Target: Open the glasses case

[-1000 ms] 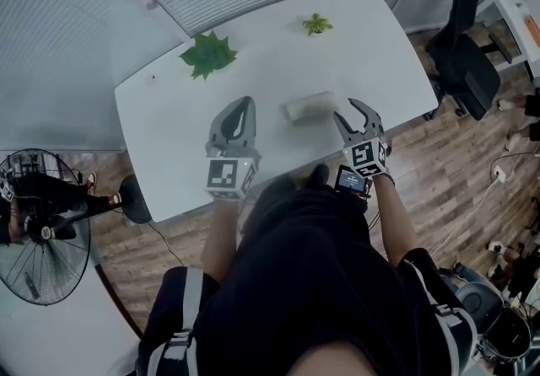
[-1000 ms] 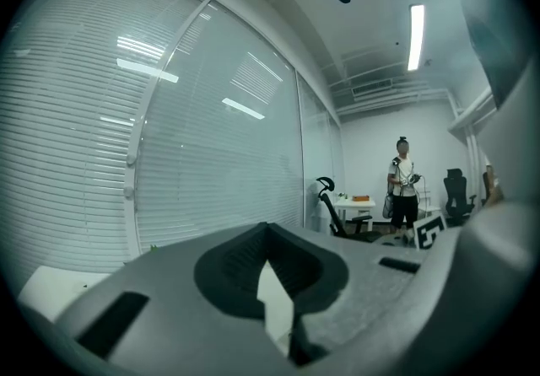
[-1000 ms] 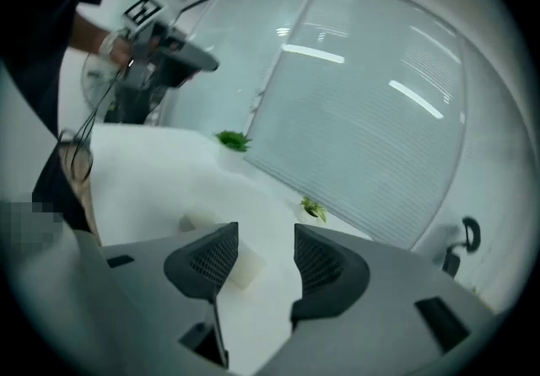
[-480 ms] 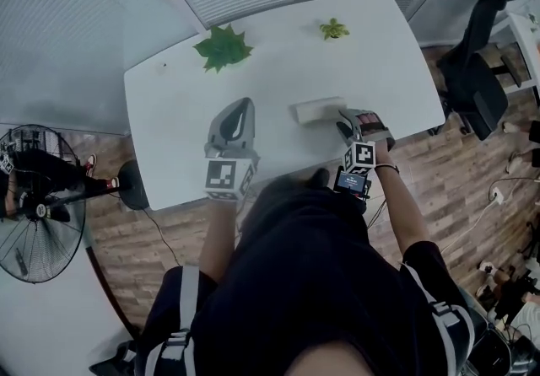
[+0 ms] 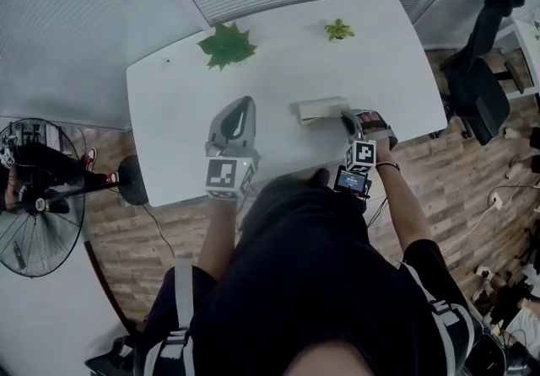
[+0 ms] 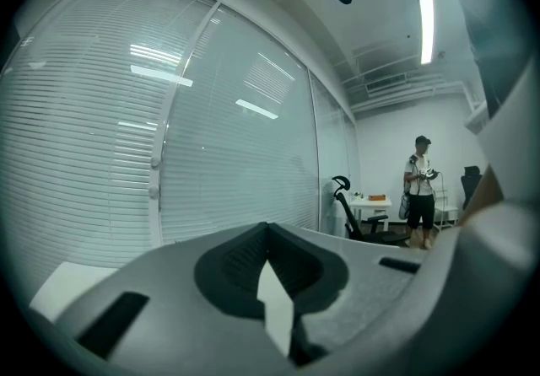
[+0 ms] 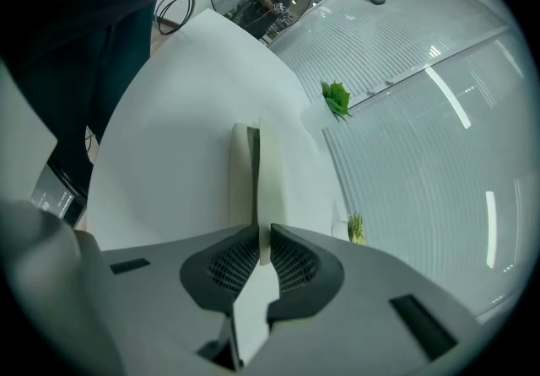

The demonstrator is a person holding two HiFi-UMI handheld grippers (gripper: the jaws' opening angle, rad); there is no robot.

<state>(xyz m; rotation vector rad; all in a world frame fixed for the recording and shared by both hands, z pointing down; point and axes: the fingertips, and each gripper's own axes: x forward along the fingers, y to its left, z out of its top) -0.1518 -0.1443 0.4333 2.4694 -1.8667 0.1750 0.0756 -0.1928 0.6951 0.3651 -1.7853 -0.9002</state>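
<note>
A second earlier the right claw (image 5: pixel 348 119) had hovered wide open just short of the glasses case (image 5: pixel 320 108). Since then it had dropped, rolled onto its side and reached the case's nearest end. Its jaws were closing, narrowed to a slit, and the pads seemed to press a thin pale edge of the case, which stretched straight ahead of the claw. That looked like the grip needed to lift the lid, which did not appear raised yet. The left claw (image 5: pixel 245 104), pinched together and empty, hung over the desk (image 5: pixel 169 104), with the case well off to its right.
</note>
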